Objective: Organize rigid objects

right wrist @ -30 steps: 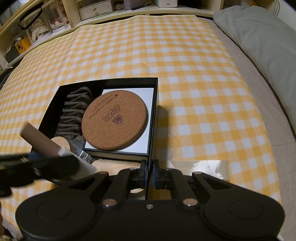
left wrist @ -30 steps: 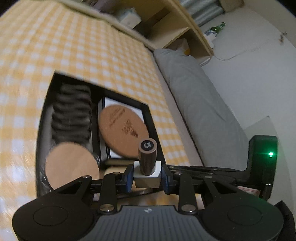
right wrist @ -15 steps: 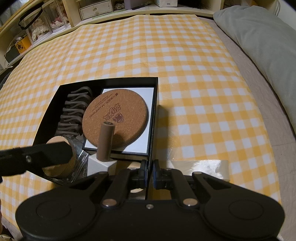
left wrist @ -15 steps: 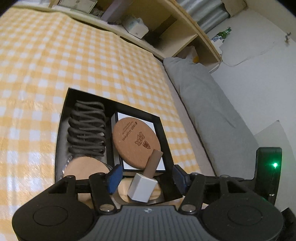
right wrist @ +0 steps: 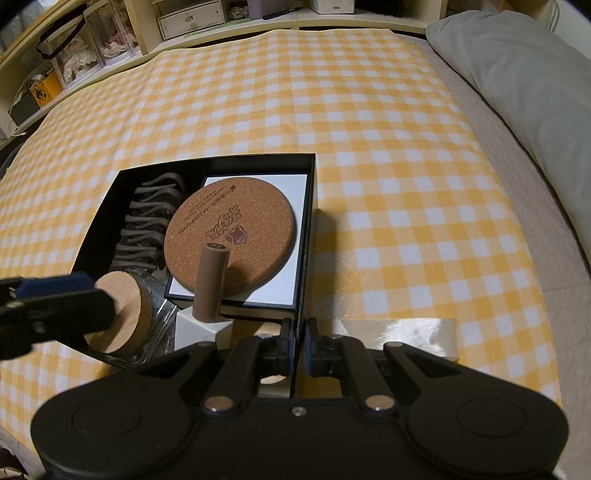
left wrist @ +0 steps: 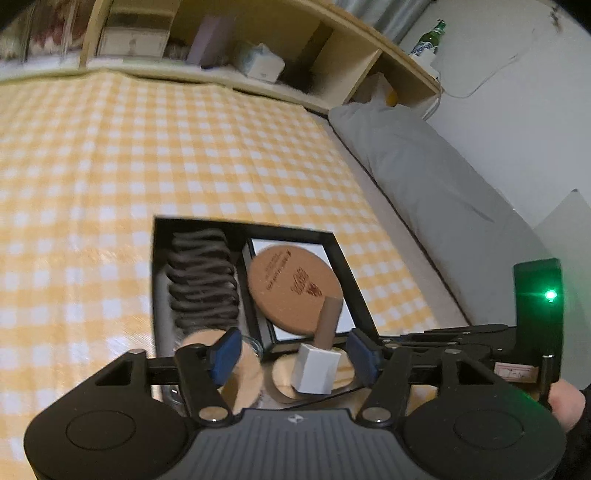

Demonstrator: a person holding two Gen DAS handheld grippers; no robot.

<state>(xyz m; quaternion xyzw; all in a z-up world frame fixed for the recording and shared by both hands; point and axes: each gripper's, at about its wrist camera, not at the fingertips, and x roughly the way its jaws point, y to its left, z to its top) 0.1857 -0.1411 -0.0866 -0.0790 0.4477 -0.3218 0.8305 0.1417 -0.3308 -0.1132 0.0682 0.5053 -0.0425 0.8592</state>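
An open black box [right wrist: 221, 160] sits on the yellow checked cloth. It holds a dark brown ridged coil [right wrist: 147, 225], a cork coaster [right wrist: 231, 232] on a white-lined inner box, and a glass jar with a cork lid [right wrist: 118, 314]. A brown cylinder on a white block [right wrist: 212, 280] stands at the box's near end. My left gripper [left wrist: 295, 354] hovers just above that block [left wrist: 316, 369]. Its jaws are opening and neither blue pad [left wrist: 225, 354] touches the block. My right gripper [right wrist: 299, 354] is shut on the box's thin near-right wall.
A grey pillow [right wrist: 517, 74] lies along the right side of the cloth. Wooden shelves [left wrist: 295, 37] with boxes run behind it, with a green bottle [left wrist: 430, 35] on top. A strip of clear tape [right wrist: 399, 332] holds the cloth's near edge. A hand [left wrist: 565, 406] grips the left tool.
My left jaws have let go of the white block and spread apart. The left gripper has risen and rolled. The cylinder now stands free in the box. The right gripper has kept still.
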